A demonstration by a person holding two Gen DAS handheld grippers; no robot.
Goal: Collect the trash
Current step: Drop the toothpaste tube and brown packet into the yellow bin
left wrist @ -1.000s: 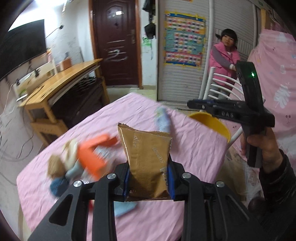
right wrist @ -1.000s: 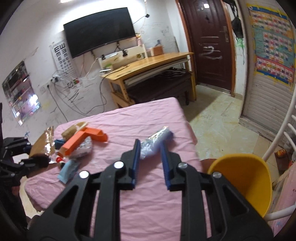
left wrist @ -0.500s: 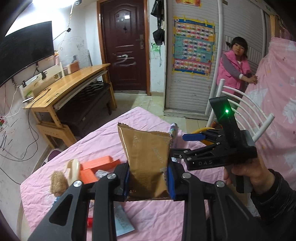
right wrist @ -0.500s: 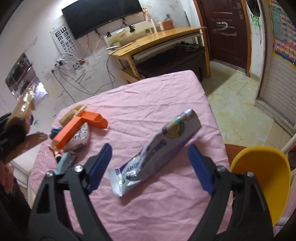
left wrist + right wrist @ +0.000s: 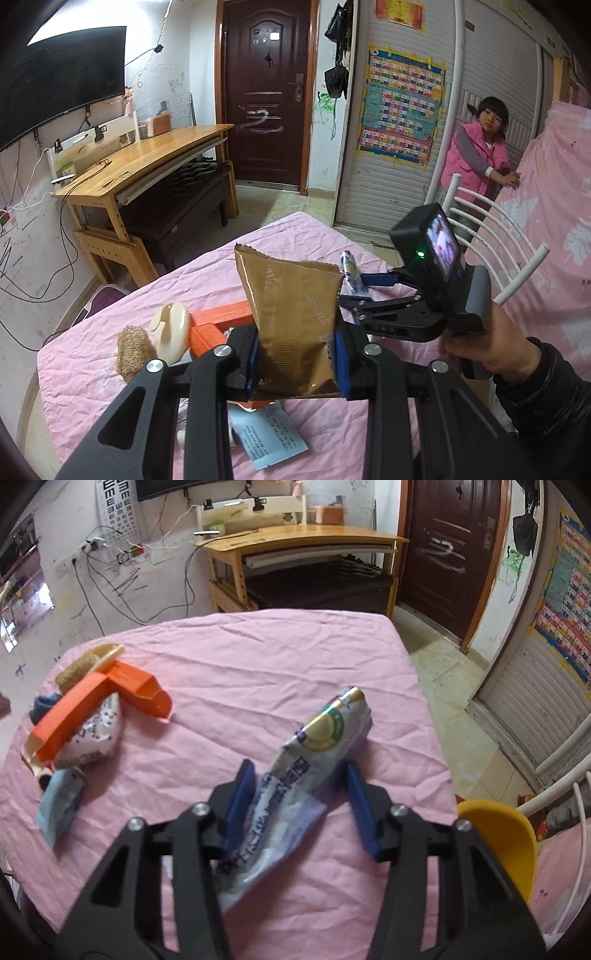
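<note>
- Left gripper (image 5: 297, 363) stays clamped on the upright brown wrapper (image 5: 293, 325), as before.
- Right gripper (image 5: 301, 808) has dropped over the silver pouch (image 5: 295, 786) on the pink table (image 5: 258, 657); its jaws have just been closing, pouch between them, right pad apart.
- Orange boxes (image 5: 92, 701) unmoved at left.

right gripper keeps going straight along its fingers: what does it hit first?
The silver-purple pouch. It already lies between the right gripper's blue pads, which have just been closing, though a gap remains at the right pad. Right under it is the pink tablecloth.
</note>
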